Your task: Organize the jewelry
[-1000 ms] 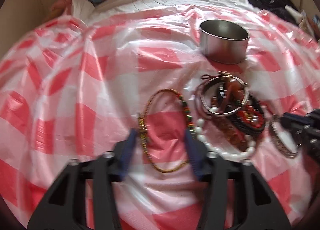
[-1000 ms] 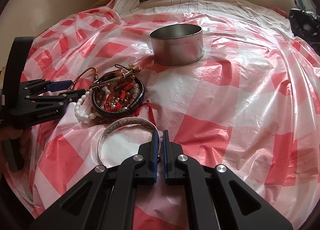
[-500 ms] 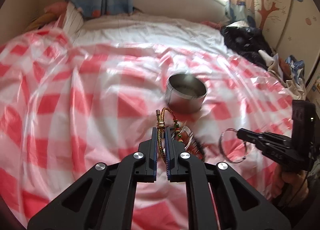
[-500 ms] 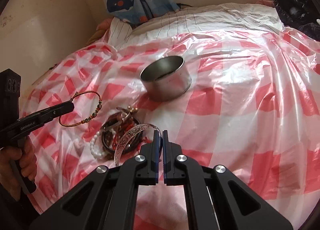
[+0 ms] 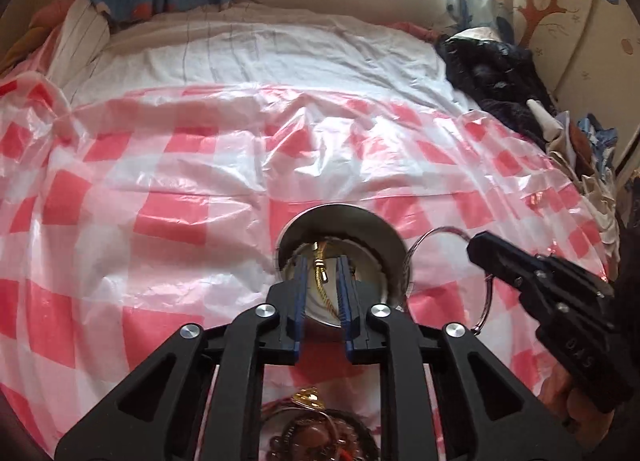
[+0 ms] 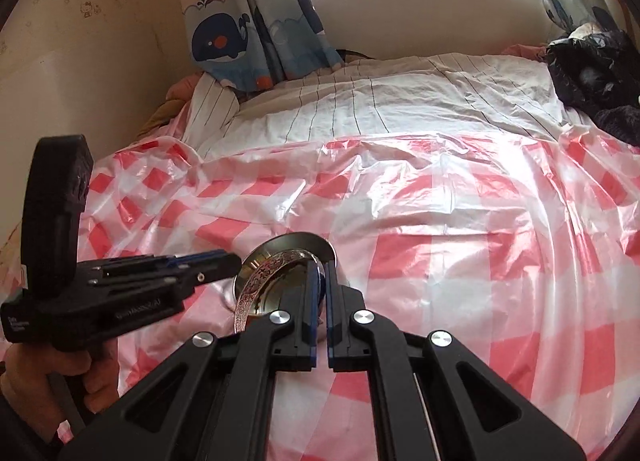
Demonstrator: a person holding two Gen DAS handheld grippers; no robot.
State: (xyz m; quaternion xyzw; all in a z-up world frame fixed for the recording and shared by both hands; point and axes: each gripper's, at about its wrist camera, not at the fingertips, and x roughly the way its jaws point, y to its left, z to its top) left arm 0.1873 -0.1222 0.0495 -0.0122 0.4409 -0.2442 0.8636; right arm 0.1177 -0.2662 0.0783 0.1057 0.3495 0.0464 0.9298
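Landmark: metal tin (image 5: 340, 257) on the red-checked plastic sheet (image 5: 160, 197) over the bed.

Left gripper (image 5: 322, 285) hangs directly over the tin's mouth. Its jaws have just been opening and now stand a little apart; the gold cord bracelet (image 5: 321, 275) hangs between them, its clasp end inside the tin. Pads look clear of the cord, so I judge it released or nearly so.

Right gripper (image 6: 321, 289) is at the tin's right rim, jaws pressed together on the silver bangle (image 6: 260, 281). It pinches one edge of the hoop; the rest stands out above the tin's near side.

Remaining jewelry pile (image 5: 320, 433) lies on the sheet just nearer the person than the tin: beads and dark bands, partly hidden behind the left gripper.

Handling, as judgement:
- Cord bracelet: light, limp, folds under its own weight. Take it near the clasp.
- Bangle: thin, stiff, smooth metal, likely to swivel in a pinch. Grip across the band's flat width.
- Tin: light, may skid on the slick sheet if knocked.
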